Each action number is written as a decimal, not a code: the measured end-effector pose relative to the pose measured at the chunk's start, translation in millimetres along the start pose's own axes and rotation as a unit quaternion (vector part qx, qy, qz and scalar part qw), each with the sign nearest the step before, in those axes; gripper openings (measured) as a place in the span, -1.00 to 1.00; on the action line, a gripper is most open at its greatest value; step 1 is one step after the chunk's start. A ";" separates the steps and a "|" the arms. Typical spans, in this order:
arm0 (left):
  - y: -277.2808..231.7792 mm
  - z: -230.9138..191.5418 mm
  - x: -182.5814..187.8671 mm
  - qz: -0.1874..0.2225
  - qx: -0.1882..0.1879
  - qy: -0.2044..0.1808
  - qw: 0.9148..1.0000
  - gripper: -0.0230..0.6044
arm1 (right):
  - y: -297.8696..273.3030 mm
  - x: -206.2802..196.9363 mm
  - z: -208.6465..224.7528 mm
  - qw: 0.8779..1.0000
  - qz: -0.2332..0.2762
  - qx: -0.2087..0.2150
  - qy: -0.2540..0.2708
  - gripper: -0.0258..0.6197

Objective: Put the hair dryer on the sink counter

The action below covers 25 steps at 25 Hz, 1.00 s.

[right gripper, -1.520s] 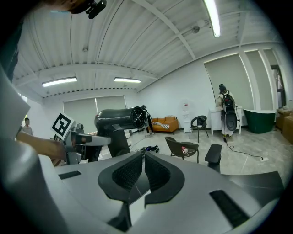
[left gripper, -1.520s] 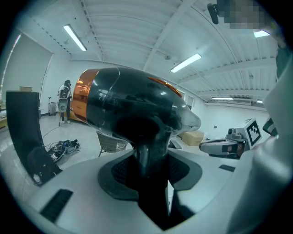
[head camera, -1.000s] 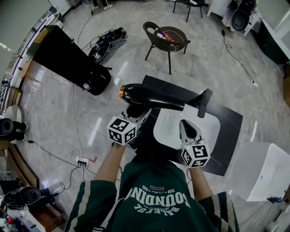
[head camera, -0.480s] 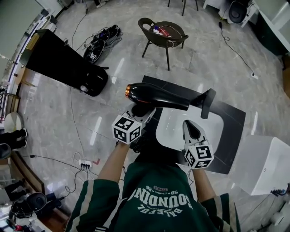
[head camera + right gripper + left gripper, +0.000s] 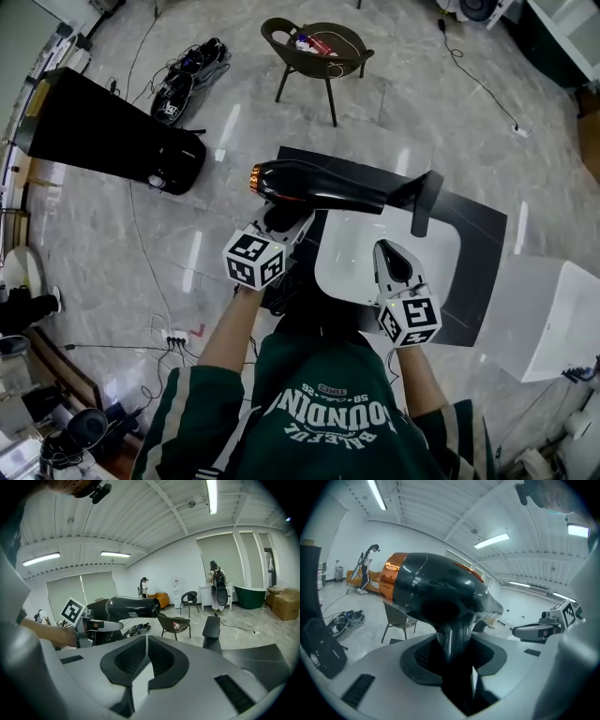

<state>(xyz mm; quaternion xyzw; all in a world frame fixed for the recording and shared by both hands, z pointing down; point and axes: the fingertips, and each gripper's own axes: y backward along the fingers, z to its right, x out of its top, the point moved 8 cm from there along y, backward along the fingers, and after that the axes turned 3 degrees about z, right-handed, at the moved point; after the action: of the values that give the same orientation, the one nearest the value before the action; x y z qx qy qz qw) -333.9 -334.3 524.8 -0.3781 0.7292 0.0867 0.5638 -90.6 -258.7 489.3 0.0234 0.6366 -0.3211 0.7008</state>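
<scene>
A hair dryer (image 5: 319, 186) above the sink (image 5: 345, 255)
The left gripper (image 5: 289, 227) clamps its handle over the sink's left edge; the right gripper (image 5: 392, 259), jaws together and empty, hangs over the sink.

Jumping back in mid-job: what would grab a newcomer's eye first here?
The glossy black hair dryer with a copper-orange rear ring stands out, clamped by its handle in the left gripper and held up over the black sink counter. Nearer the person is the counter's white basin, with the right gripper shut and empty above it.
</scene>
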 end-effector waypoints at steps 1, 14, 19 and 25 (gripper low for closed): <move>-3.6 -1.5 -1.6 -0.002 -0.001 0.002 1.000 -0.41 | -0.6 -1.5 1.6 1.000 -0.001 -0.003 -0.003 -0.77; -39.8 -22.9 -22.7 -0.028 -0.011 0.017 0.999 -0.41 | -8.0 -21.5 12.7 0.999 -0.021 -0.029 -0.028 -0.77; -53.6 -30.0 -33.1 -0.041 -0.009 0.028 0.999 -0.41 | -9.0 -26.1 14.9 0.998 -0.027 -0.036 -0.033 -0.77; -72.0 -37.6 -44.7 -0.048 -0.008 0.035 0.998 -0.41 | -13.0 -34.0 24.8 0.998 -0.031 -0.046 -0.044 -0.77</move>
<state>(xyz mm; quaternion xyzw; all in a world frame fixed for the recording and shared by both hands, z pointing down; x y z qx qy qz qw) -312.1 -385.2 599.2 -0.4201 0.7285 0.0522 0.5386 -74.6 -265.7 529.7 -0.0425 0.6198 -0.3134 0.7182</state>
